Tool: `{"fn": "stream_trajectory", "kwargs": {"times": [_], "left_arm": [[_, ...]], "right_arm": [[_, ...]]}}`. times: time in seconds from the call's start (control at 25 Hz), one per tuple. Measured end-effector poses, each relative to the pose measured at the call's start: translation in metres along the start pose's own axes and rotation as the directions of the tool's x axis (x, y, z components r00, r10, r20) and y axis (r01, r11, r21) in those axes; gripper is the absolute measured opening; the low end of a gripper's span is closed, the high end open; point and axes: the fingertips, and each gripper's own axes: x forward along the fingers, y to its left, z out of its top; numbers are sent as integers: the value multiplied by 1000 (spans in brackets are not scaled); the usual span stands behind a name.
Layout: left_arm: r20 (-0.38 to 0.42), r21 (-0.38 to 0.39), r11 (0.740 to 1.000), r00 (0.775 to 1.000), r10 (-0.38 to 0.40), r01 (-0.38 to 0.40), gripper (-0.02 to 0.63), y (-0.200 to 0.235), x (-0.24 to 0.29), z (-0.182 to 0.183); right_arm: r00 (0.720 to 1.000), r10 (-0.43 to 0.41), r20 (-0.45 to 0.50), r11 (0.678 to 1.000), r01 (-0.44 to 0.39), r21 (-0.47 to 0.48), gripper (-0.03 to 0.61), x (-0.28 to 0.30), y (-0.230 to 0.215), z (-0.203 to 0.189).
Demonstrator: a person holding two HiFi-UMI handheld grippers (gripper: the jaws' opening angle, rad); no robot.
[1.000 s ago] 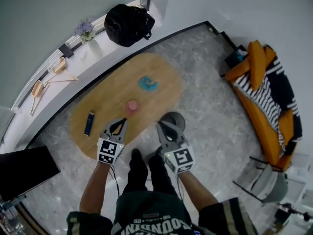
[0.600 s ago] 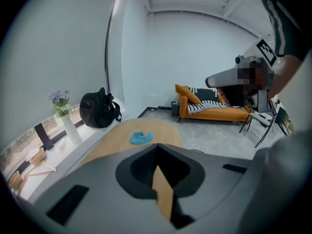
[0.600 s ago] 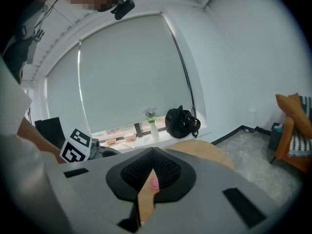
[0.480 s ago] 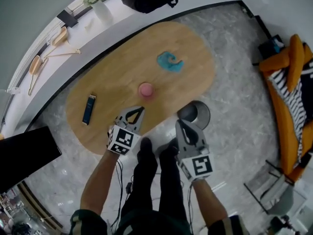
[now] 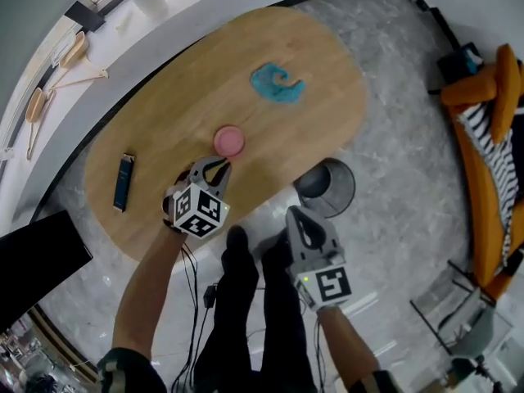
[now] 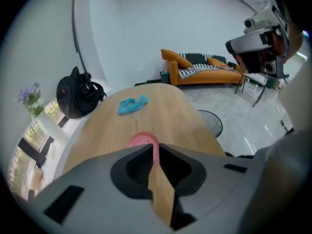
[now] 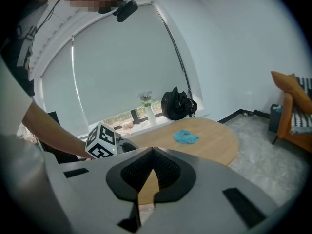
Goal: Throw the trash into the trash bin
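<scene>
Near the counter's (image 5: 319,47) front edge, the left hand-held gripper (image 5: 214,164), jaws just starting to part and empty, hangs beside the pink cup (image 5: 229,141), the right hand-held gripper (image 5: 296,218) clenched empty by the floor-standing trash bin (image 5: 326,188), so nothing looks binned yet.

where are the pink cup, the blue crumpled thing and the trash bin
pink cup (image 5: 229,141), head view, middle of its top
blue crumpled thing (image 5: 274,83), head view, its middle
trash bin (image 5: 347,188), head view, right side of its rim
</scene>
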Motion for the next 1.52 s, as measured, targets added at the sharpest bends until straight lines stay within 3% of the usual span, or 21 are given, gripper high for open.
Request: {"fn": "stream_trajectory", "kwargs": {"times": [0.12, 0.28, 0.6, 0.68, 1.0, 1.36, 1.52], "left_arm": [[-64, 142, 989, 998, -27, 36, 29, -6, 18, -7], [-173, 288, 952, 984, -50, 99, 71, -13, 37, -20], [-272, 279, 952, 961, -48, 127, 66, -6, 54, -35], [-268, 293, 947, 962, -48, 129, 9, -7, 53, -33], [-196, 322, 932, 975, -106, 166, 5, -37, 45, -3], [-113, 389, 895, 975, -190, 220, 6, -108, 56, 77], [-57, 352, 906, 971, -231, 236, 5, -154, 65, 119]], "right_arm": [[1000, -4, -12, 1000, 4, 21, 0, 2, -3, -14], [1000, -6, -28, 999, 7, 39, 0, -1, -5, -24], [999, -16, -46, 997, 19, 71, 0, -8, -9, -38], [999, -21, -48, 996, 25, 80, 0, -10, -11, -40], [998, -65, -26, 992, 68, 108, 0, -21, -25, -45], [987, -162, 0, 976, 160, 147, 0, -66, -59, -54], [974, -228, -3, 960, 225, 169, 0, -101, -89, -66]]}}
